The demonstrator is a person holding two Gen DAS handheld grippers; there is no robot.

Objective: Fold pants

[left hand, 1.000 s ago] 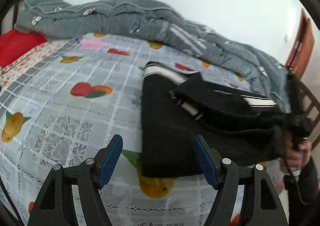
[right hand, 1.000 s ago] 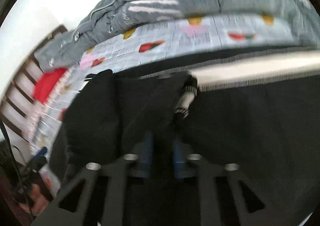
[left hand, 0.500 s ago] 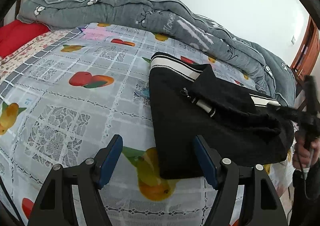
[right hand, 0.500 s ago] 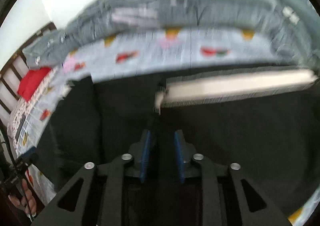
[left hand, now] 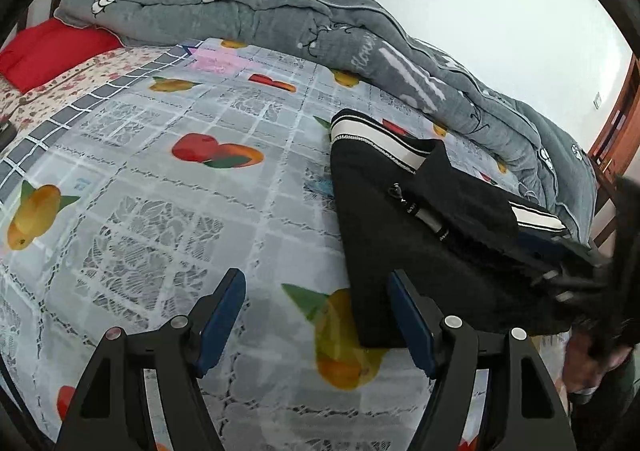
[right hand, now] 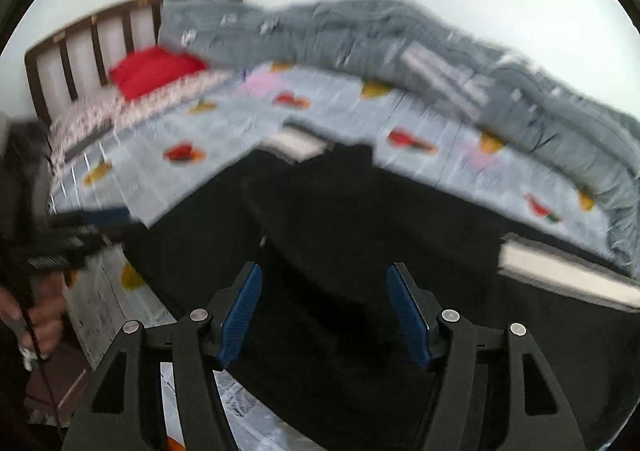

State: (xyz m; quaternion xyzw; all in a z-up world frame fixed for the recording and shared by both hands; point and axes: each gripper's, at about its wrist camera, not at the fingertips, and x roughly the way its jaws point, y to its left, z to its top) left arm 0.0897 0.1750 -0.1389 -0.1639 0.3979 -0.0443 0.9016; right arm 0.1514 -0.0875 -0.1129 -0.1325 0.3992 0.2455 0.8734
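Black pants (left hand: 404, 247): folded on fruit-print sheet (left hand: 160, 187), 2 o'clock of my left gripper (left hand: 318, 309).
Left jaws: apart, empty.
Right gripper (right hand: 324, 309): jaws just opening, pads off the cloth.

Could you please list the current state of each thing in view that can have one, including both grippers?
black pants: folded, lying on the bed, one flap turned over on top.
left gripper: open, holding nothing, above the fruit-print sheet.
right gripper: open, jaws just been opening, nothing pinched, above the pants.
grey quilt: bunched along the far side of the bed.
red pillow: lying at the headboard end.
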